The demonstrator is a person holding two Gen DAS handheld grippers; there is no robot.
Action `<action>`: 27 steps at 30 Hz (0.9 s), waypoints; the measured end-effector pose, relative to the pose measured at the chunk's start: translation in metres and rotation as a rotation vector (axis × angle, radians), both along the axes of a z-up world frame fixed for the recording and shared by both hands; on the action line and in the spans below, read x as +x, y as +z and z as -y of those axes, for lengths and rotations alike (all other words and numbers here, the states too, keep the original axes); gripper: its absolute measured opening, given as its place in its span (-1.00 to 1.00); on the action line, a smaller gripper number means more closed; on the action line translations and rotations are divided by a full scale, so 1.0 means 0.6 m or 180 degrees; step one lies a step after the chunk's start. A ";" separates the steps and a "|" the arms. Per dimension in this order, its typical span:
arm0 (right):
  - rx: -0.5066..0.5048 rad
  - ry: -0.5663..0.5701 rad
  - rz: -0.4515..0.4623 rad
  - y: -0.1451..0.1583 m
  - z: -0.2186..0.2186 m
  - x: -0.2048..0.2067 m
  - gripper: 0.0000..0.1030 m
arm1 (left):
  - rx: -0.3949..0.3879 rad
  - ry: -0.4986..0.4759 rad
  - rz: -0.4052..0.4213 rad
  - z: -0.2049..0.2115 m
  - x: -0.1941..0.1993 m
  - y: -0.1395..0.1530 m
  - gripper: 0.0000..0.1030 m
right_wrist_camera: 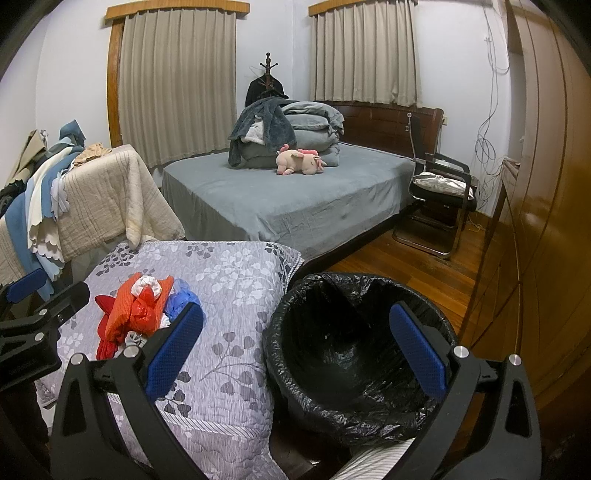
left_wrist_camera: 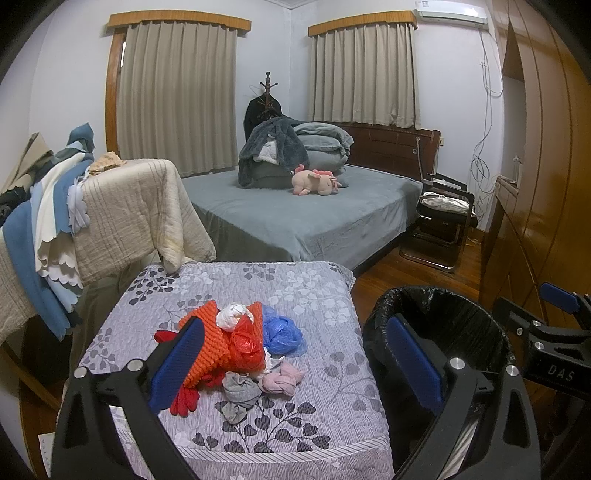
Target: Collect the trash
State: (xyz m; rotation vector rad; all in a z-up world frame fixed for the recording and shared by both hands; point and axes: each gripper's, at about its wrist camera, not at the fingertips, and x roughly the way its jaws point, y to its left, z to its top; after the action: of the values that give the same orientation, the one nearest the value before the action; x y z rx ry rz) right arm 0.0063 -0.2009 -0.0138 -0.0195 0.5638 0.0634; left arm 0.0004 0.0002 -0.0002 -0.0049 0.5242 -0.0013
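**Legible Markings**

"DAS" printed in pale capitals on the black body of the right tool [left_wrist_camera: 561,295], left wrist view. Faint vertical lettering, apparently "TEA", on a white item [left_wrist_camera: 46,448] at lower left edge. Air conditioner [left_wrist_camera: 452,13] label unreadable.

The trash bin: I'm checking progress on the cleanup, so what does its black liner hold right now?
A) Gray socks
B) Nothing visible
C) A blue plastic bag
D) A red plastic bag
B: in the right wrist view the trash bin shows only bare black liner inside, while the red plastic bag and blue plastic bag lie on the floral quilt.
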 end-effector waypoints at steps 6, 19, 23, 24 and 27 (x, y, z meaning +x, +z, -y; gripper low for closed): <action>0.0001 0.0001 -0.0005 -0.002 -0.003 0.002 0.91 | -0.0001 0.0002 -0.0003 0.000 0.000 0.000 0.88; 0.0005 0.0004 -0.0007 -0.001 -0.003 0.004 0.91 | -0.0010 0.0010 -0.0011 0.001 -0.001 0.000 0.88; 0.0004 0.0029 0.0007 0.000 -0.011 0.008 0.91 | -0.0014 0.0015 -0.0016 -0.001 -0.002 -0.005 0.88; 0.0002 0.0037 0.0007 -0.003 -0.017 0.011 0.91 | -0.0016 0.0018 -0.0018 -0.006 -0.002 -0.009 0.88; 0.0002 0.0059 0.0000 -0.005 -0.025 0.009 0.91 | -0.0027 0.0031 -0.0030 -0.009 -0.002 -0.012 0.88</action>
State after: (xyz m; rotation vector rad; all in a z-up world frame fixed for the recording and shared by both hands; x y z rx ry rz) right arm 0.0115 -0.1857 -0.0169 -0.0241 0.5638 0.0818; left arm -0.0010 0.0057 -0.0075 -0.0159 0.5334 0.0061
